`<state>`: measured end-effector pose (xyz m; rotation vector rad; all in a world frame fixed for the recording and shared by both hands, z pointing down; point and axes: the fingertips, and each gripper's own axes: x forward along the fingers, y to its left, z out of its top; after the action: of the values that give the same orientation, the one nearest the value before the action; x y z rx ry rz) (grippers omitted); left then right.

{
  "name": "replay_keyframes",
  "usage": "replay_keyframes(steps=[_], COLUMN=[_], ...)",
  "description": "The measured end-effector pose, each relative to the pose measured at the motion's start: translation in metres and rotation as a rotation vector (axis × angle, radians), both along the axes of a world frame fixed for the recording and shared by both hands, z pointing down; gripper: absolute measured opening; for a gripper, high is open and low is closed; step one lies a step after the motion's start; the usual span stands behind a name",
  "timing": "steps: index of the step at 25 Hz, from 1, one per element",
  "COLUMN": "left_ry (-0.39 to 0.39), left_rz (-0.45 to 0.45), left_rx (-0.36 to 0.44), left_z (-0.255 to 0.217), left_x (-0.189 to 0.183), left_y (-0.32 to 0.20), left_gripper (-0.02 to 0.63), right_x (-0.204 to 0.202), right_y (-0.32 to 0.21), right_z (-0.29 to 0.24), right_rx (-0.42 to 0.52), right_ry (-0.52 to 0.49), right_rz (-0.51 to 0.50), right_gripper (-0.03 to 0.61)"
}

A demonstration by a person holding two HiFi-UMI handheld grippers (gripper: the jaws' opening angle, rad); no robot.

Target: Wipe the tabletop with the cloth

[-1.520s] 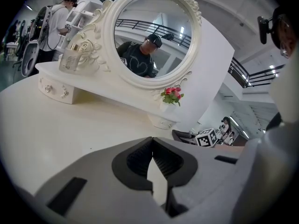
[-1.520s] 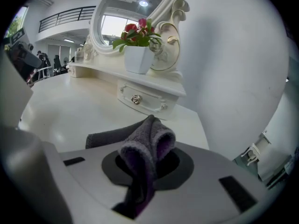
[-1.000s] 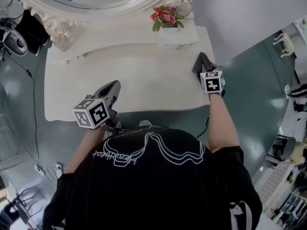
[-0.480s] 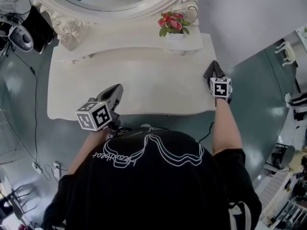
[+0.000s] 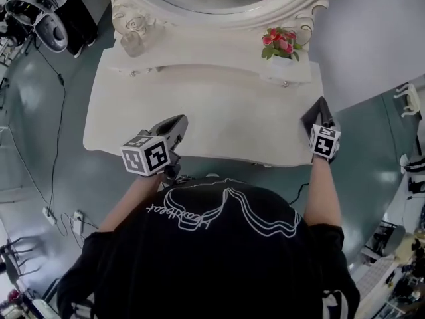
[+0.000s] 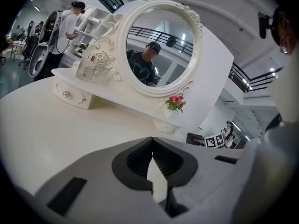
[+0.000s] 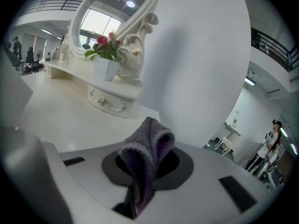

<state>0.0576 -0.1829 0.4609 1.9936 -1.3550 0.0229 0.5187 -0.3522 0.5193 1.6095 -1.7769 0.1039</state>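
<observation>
My right fingers [image 7: 88,181] are clamped on the cloth [image 7: 145,150], a folded grey-purple wad pinched in the middle. Its rounded fold sticks out past the tips at 12 o'clock in the right gripper view, and a tail runs back down between the pads. My left fingers [image 6: 93,190] are closed tip to tip with nothing between them. That left gripper [image 5: 174,126] hangs over the front edge of the tabletop [image 5: 219,111], at about 7 o'clock from its middle.

Seen from the head view, the right gripper [image 5: 321,108] and the cloth sit at the table's right edge, about 3 o'clock from the centre and close to the front corner. I cannot tell whether the fold is pressed onto the surface or just above it.

To wipe well, I judge I should tilt the right gripper so the protruding fold, and not the hard jaw tips, meets the white top. I would then sweep toward 9 o'clock in long overlapping passes with light, even pressure. The grip needs to be firm — a loose pinch could let the cloth drag out mid-stroke. The pink flowers [image 5: 280,42] in their vase stand at about 2 o'clock on the raised shelf, so I should stop strokes short of them. The left gripper is best held clear of the path.
</observation>
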Motion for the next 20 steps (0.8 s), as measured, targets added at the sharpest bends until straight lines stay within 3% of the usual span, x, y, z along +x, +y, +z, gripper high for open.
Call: replay_keyframes(steps=[9,15,20], left_ry=[0.0,0.0,0.008], left_rz=[0.006,-0.072,-0.146], left_rx=[-0.001,-0.001,-0.003], left_z=[-0.017,-0.02,-0.018], left_x=[-0.053,-0.117,-0.174], left_y=[0.019,0.05,0.086], left_gripper=[0.005,0.005,0.005], right_x=[-0.152,-0.303,-0.42], right_y=[0.043,0.077,0.115], right_z=[-0.084,-0.103,-0.097], right_rx=[0.149,0.157,0.108], right_ry=[-0.081,-0.18,-0.244], right_rz=[-0.231,-0.461,-0.63], right_gripper=[0.053,0.054,0.054])
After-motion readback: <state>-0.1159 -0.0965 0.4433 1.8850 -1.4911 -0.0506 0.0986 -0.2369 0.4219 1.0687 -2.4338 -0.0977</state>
